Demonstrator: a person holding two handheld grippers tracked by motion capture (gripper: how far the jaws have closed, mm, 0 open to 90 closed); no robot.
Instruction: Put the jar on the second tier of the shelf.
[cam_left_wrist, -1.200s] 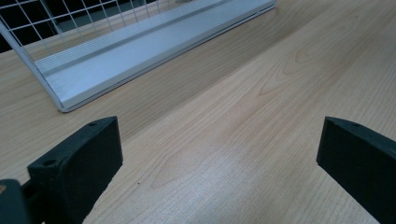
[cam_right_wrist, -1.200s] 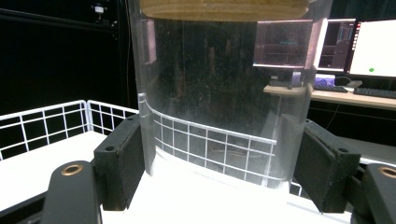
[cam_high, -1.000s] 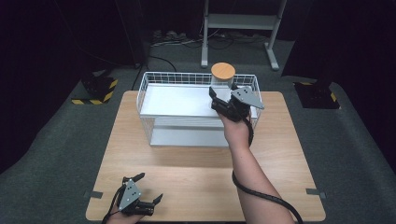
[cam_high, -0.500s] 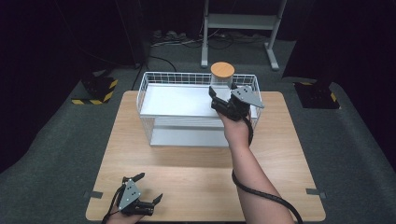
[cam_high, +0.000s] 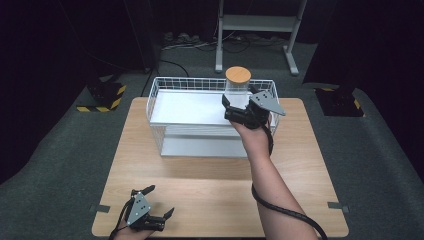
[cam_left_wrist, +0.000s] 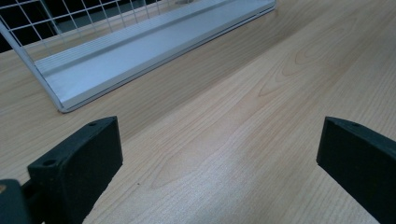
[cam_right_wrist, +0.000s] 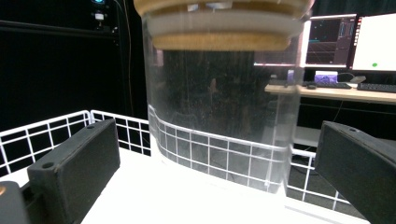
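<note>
A clear glass jar (cam_high: 237, 87) with a round wooden lid (cam_high: 238, 74) stands upright on the top shelf of a white wire rack (cam_high: 165, 107), at its back right corner. My right gripper (cam_high: 236, 107) is open just in front of the jar; in the right gripper view the jar (cam_right_wrist: 219, 107) stands a little beyond and between the two black jaws, apart from both. My left gripper (cam_high: 159, 202) rests open near the table's front left edge, with bare wood between its jaws in the left gripper view.
The rack's lower white shelf (cam_left_wrist: 140, 46) lies ahead of the left gripper. The wooden table (cam_high: 210, 200) has free room in front of the rack. Monitors (cam_right_wrist: 359, 42) and a desk stand beyond the rack. Yellow-black floor blocks (cam_high: 100, 102) flank the table.
</note>
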